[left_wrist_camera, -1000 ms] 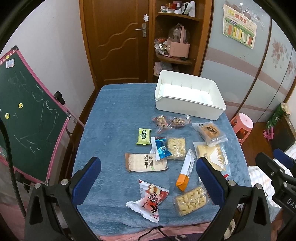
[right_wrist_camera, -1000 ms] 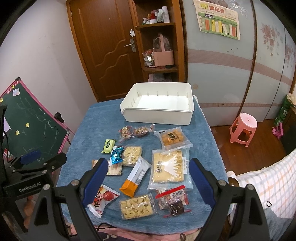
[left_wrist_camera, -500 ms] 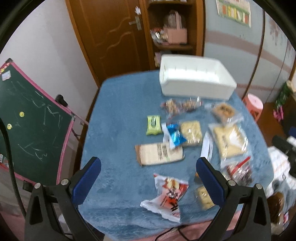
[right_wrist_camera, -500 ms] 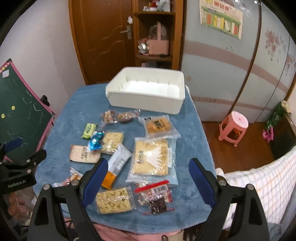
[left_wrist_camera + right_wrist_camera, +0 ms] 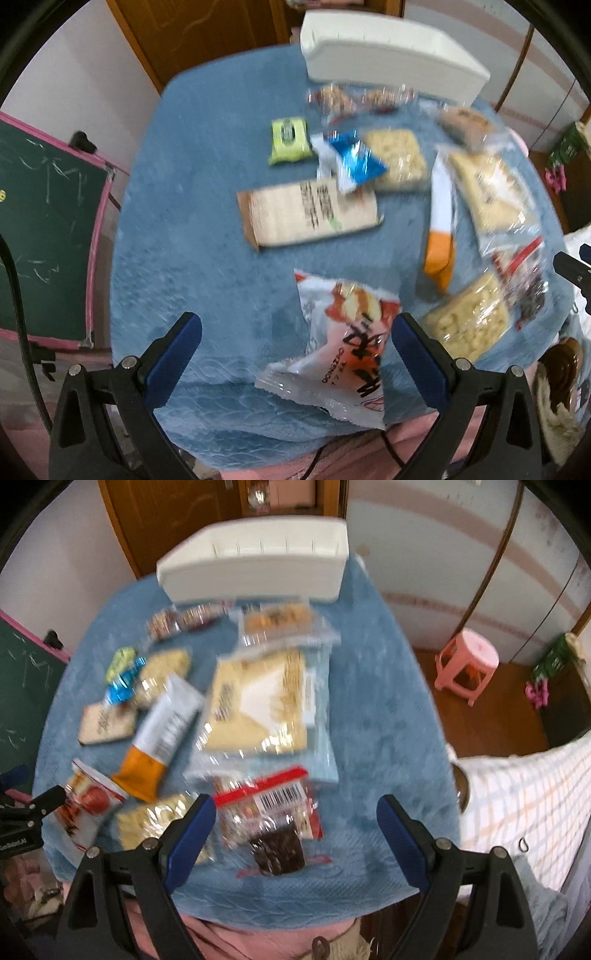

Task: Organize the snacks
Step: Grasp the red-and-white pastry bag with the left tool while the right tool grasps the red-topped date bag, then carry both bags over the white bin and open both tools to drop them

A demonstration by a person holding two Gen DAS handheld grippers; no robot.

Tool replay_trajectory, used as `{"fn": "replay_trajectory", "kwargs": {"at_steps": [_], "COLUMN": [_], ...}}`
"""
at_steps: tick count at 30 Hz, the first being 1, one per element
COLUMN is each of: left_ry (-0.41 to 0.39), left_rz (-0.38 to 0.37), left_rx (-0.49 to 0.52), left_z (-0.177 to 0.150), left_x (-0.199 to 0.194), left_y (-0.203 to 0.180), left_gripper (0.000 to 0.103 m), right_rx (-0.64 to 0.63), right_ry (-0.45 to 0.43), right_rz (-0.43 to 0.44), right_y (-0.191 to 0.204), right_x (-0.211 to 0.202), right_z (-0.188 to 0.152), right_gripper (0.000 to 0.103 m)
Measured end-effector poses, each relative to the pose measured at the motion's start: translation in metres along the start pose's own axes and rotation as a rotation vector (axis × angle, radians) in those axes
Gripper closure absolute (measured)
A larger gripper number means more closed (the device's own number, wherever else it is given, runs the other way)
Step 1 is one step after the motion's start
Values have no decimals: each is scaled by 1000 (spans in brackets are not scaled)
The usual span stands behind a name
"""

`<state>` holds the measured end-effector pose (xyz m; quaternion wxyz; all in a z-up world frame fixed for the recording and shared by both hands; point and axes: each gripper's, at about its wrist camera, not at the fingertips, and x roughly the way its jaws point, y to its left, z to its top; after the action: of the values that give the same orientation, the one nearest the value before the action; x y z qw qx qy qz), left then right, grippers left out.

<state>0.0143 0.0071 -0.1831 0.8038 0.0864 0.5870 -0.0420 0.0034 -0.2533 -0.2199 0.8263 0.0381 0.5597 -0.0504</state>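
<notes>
Left wrist view is smeared by motion: a chalkboard is cut off at the left edge, and print on the beige packet is unreadable. The left gripper stands wide open, empty, over the red-and-white bag, whose right edge is hidden behind one finger. The snacks lie scattered on the blue cloth; the white bin is clipped at the top. In the right wrist view, the right gripper gapes empty around a clear bag with a red strip, contents blurred.
</notes>
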Motion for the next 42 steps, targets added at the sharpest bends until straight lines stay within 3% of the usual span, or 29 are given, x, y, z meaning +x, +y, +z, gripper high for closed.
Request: {"fn": "replay_trajectory", "kwargs": {"at_steps": [10,20,25,27,30,34,35,42], "left_ry": [133,244,280,264,245,218,203,47], "left_rz": [-94,-145,-158,-158,-158,-161,-155,-152], "left_rx": [14,9,-20,-24,-31,-37,-35,-19], "left_z": [-8,-13,-14,-14,-12,-8,-7,11], "left_x": [38,77,92,90,87,83,80,31], "left_y": [-4,-10,-5,-3,-1,1,1,4], "left_gripper": [1,1,12,18,31,35,35,36], "right_rx": [-35,-22,-62,-97,-167,-144,-138,-130], "right_ry": [119,188,214,214,201,178,173,66], "right_rz": [21,128,143,108,31,60,68,69], "right_y": [-3,-7,-1,7,17,13,12,3], "right_x": [41,58,62,64,62,54,52,8], "right_z": [-21,-27,-32,-35,-40,-39,-38,-20], "right_gripper": [13,13,13,15,33,44,61,60]}}
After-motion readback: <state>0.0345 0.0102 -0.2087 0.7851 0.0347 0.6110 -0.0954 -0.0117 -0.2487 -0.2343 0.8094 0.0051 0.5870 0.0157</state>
